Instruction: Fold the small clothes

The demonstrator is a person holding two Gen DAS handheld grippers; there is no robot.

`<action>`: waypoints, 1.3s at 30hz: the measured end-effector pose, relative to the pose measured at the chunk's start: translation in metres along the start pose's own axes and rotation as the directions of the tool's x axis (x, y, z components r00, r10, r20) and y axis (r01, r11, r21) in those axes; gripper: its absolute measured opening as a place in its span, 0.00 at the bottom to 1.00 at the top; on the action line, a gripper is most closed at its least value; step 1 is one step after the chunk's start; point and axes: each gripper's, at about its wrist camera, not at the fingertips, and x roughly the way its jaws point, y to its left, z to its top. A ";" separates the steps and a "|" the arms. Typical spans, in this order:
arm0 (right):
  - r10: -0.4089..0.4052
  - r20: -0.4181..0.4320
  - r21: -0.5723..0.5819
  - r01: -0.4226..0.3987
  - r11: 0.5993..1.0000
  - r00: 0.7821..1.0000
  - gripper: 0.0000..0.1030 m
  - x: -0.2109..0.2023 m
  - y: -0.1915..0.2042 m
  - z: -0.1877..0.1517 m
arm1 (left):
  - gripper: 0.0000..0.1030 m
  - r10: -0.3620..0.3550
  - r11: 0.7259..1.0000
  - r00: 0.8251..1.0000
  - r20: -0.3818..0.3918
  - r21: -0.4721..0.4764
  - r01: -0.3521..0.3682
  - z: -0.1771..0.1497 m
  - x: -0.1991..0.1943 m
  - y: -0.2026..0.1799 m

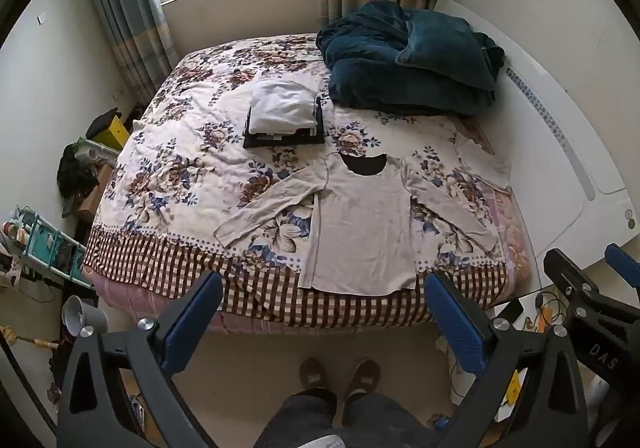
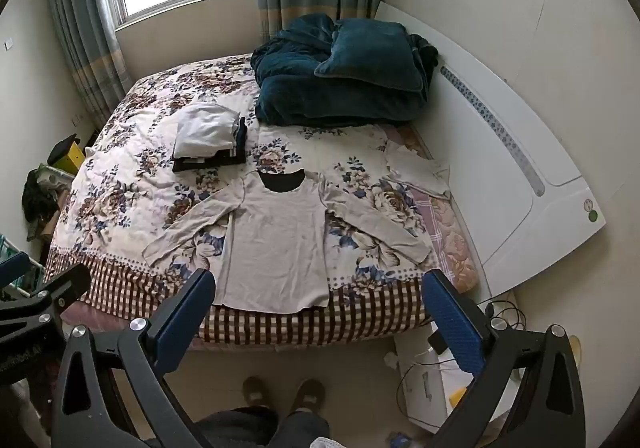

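Observation:
A beige long-sleeved shirt (image 1: pixel 362 224) lies flat, sleeves spread, on the floral bedspread (image 1: pixel 180 176) near the foot of the bed; it also shows in the right wrist view (image 2: pixel 276 240). A stack of folded clothes (image 1: pixel 284 114), white on dark, sits behind it, also in the right wrist view (image 2: pixel 210 140). Another pale garment (image 2: pixel 416 168) lies at the bed's right side. My left gripper (image 1: pixel 324 288) is open and empty, held back above the bed's foot. My right gripper (image 2: pixel 320 288) is open and empty too, beside it.
A dark teal blanket and pillow (image 1: pixel 412 56) are piled at the head of the bed. A white headboard (image 1: pixel 560 152) stands to the right. Clutter and shelves (image 1: pixel 48 248) line the floor at left; cables and boxes (image 2: pixel 432 368) lie at right. The person's feet (image 1: pixel 340 372) stand below.

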 end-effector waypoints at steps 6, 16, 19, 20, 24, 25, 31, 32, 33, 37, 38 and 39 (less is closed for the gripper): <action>0.006 0.002 0.002 -0.006 1.000 1.000 1.00 -0.001 0.001 0.000 | 1.00 -0.005 1.000 1.000 -0.002 -0.003 0.005 0.001 0.001 0.000; 0.018 0.005 0.005 -0.018 1.000 1.000 1.00 -0.003 -0.002 0.002 | 1.00 -0.007 1.000 1.000 0.003 -0.002 0.007 0.003 -0.002 0.000; 0.022 0.005 0.005 -0.022 1.000 1.000 1.00 -0.003 -0.001 0.002 | 1.00 -0.006 1.000 1.000 0.004 0.000 0.006 0.008 -0.004 0.002; 0.015 0.007 0.004 -0.015 1.000 1.000 1.00 -0.005 0.000 0.005 | 1.00 -0.006 1.000 1.000 0.005 -0.004 0.006 0.006 -0.004 0.002; 0.019 0.008 0.003 -0.019 1.000 1.000 1.00 -0.011 0.001 0.005 | 1.00 -0.006 1.000 1.000 0.009 -0.003 0.006 0.017 -0.006 0.002; 0.019 0.009 0.003 -0.019 1.000 1.000 1.00 -0.011 0.001 0.005 | 1.00 -0.007 1.000 1.000 0.009 -0.004 0.007 0.020 -0.006 0.002; 0.020 0.010 0.006 -0.020 1.000 1.000 1.00 -0.011 0.000 0.005 | 1.00 -0.004 1.000 1.000 0.014 -0.004 0.005 0.021 -0.009 0.002; 0.019 0.009 0.005 -0.019 1.000 1.000 1.00 -0.010 0.000 0.005 | 1.00 -0.005 1.000 1.000 0.014 -0.004 0.005 0.020 -0.008 0.002; 0.020 0.010 0.005 -0.020 1.000 1.000 1.00 -0.010 0.000 0.005 | 1.00 -0.007 1.000 1.000 0.013 -0.004 0.007 0.020 -0.008 0.002; 0.020 0.011 0.004 -0.020 1.000 1.000 1.00 -0.011 0.001 0.006 | 1.00 -0.008 1.000 1.000 0.015 -0.005 0.008 0.030 -0.013 0.002; 0.021 0.012 0.005 -0.021 1.000 1.000 1.00 -0.011 0.000 0.006 | 1.00 -0.008 1.000 1.000 0.015 -0.005 0.008 0.030 -0.013 0.002; 0.020 0.011 0.005 -0.020 1.000 1.000 1.00 -0.011 0.000 0.006 | 1.00 -0.004 1.000 1.000 0.017 -0.002 0.004 0.026 -0.012 0.001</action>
